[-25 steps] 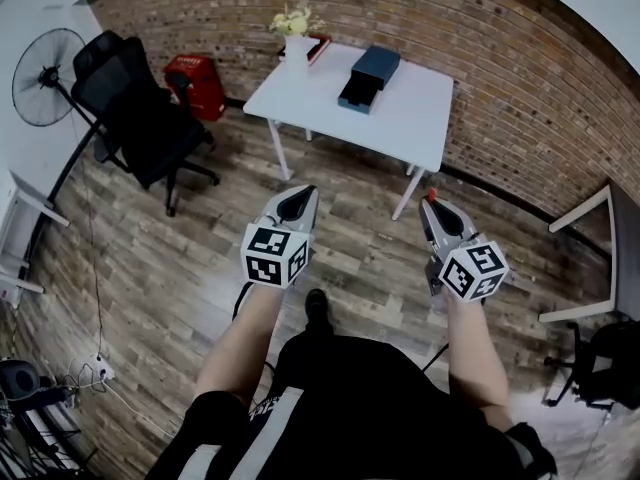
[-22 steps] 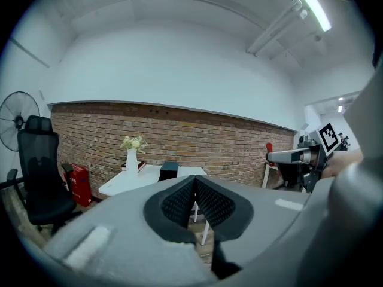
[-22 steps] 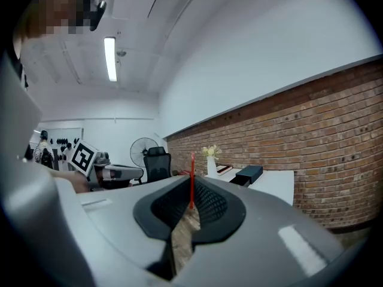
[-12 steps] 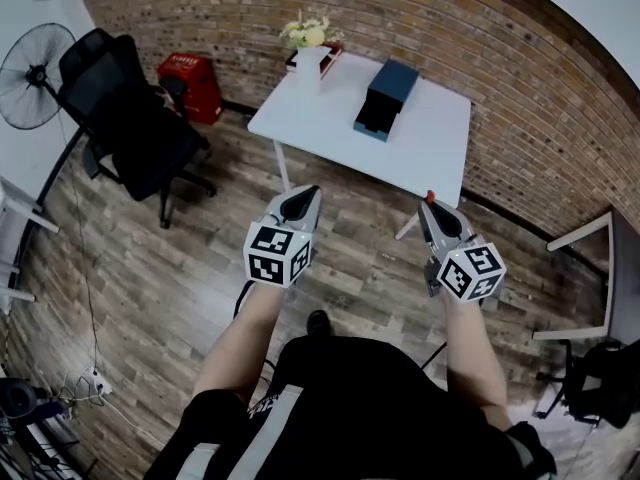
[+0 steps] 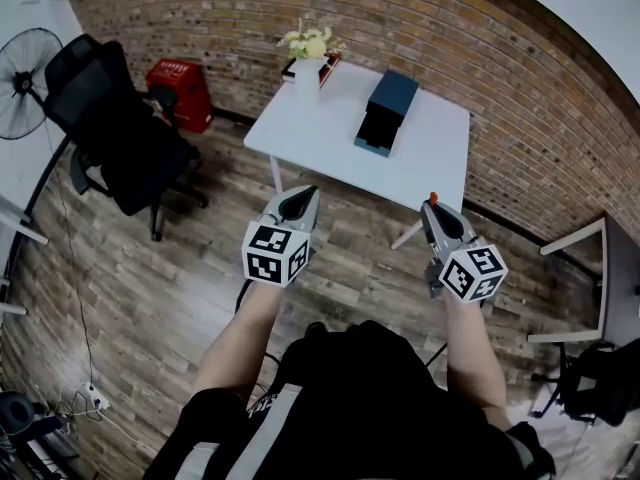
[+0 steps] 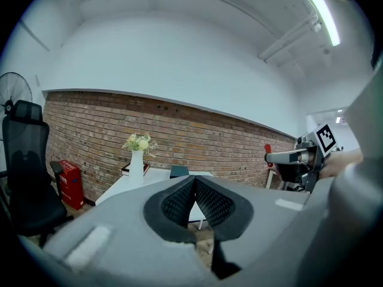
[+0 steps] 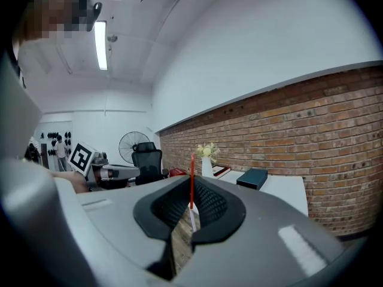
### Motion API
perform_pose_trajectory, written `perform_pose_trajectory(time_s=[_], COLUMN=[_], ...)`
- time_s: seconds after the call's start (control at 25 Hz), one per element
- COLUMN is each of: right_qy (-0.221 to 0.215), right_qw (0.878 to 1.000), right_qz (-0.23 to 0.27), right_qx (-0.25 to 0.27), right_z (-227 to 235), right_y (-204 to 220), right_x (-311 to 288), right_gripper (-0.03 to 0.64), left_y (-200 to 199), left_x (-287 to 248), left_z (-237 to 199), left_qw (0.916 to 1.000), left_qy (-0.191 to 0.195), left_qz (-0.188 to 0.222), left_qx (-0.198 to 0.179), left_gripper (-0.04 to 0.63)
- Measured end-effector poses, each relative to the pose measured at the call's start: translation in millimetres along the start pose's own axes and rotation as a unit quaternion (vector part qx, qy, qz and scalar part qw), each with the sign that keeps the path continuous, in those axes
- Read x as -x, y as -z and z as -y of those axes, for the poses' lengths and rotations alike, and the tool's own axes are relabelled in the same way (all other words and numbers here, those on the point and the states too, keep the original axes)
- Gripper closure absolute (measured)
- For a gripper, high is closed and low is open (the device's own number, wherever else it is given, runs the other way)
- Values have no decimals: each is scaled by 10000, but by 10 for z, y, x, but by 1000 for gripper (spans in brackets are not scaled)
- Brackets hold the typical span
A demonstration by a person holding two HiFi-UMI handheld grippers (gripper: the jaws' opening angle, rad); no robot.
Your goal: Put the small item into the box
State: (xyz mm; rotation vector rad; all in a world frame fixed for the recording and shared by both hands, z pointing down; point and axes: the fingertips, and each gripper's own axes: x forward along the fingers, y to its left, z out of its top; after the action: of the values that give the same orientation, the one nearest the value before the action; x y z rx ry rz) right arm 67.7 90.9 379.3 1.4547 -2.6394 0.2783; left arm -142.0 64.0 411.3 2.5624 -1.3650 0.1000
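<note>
— Well, what worries you most from here?

— Mostly the small item. It's a thin red stick, and the right gripper is clamped on its lower part only, so the rest pokes out past the jaw tips. I'd guess a knock against the table edge or the box wall could twist it sideways or pull it loose.

— Where does the box sit?

— On the white table, far ahead and well apart from both grippers. It's the dark blue box, towards the table's far right. I cannot tell whether it is open, which matters: with a shut box the stick has nowhere to go.

— Anything else in the way?

— A vase of flowers stands at the table's far left corner, near the box. A wide reach from the left side could tip it.

— And the left gripper?

— Its jaws are pressed together with nothing between them, so it's free to steady the box.

— How are the arms held?

— Both forearms stretch forward from the body, side by side, over the wooden floor. The grippers are roughly level with each other and point at the table, marker cubes nearest the person.
</note>
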Motion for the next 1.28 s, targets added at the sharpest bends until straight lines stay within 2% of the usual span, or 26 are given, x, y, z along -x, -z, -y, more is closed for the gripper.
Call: perform_pose_trajectory(time_s=[0.44, 0.92, 1.28], right_qy=[-151, -346, -791], right_qw=[9996, 9978, 9940], right_qz=[22, 15, -111], right_qx=[-227, -558, -747], right_z=[501, 1844, 2373], right_y=[24, -130, -145], right_x=[-557, -1569, -2141], right_gripper=[603, 603, 603], left_y=[28, -185, -302], left_x=[-607, -2099, -2759], left_z=[-216, -490, -596], left_qw=[9998, 9983, 9954], left_qy=[-76, -237, -512], left_qz=[-200, -522, -809], left_qx=[-33, -43, -80], left_gripper=[588, 588, 588])
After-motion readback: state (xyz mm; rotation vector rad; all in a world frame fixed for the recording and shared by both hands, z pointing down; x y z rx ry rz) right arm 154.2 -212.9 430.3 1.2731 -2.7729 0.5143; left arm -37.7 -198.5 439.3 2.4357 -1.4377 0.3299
